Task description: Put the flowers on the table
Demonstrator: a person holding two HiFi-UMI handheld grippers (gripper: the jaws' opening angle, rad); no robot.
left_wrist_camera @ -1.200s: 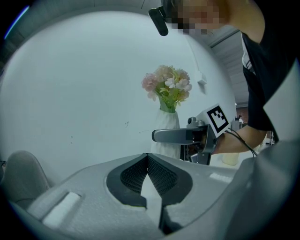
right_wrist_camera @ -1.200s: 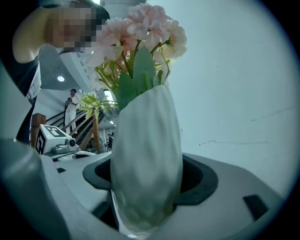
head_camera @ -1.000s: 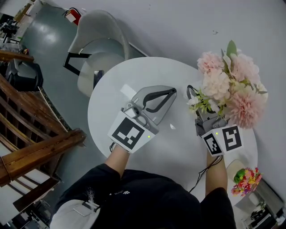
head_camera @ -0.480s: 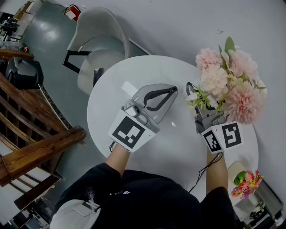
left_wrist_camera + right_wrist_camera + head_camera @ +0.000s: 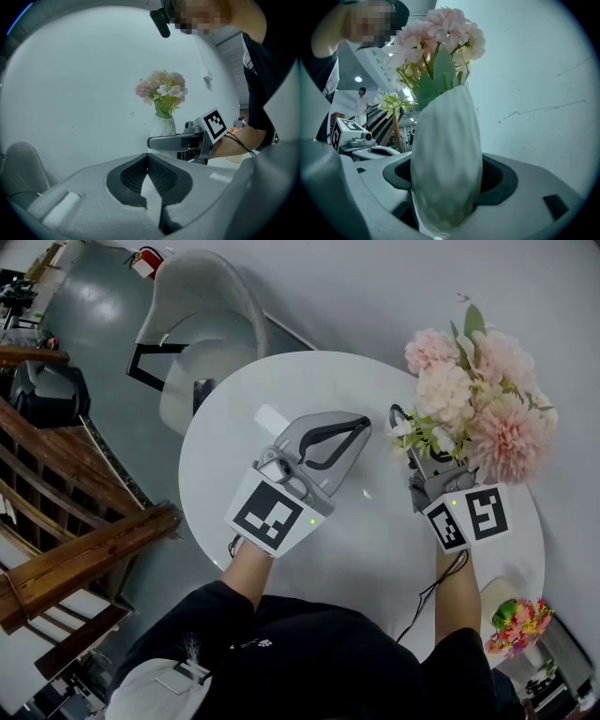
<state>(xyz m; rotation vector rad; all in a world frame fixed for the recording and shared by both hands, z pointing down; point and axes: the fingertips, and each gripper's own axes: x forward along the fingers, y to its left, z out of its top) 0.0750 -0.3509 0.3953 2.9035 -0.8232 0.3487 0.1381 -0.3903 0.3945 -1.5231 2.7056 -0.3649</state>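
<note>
Between jaws of right gripper (image 5: 449, 185) | vase (image 5: 447, 140) of flowers (image 5: 440, 33) | apparently clamped

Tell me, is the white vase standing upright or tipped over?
Upright: in the left gripper view the vase stands straight, flowers above it.

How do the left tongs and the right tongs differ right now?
The left tongs are shut, their pads meeting with nothing between them; the right tongs stand wide, clamped on the white vase of pink flowers. The left tongs hang over the middle of the round white table; the right tongs are nearer its wall side. Both are grey and held over that table.
</note>
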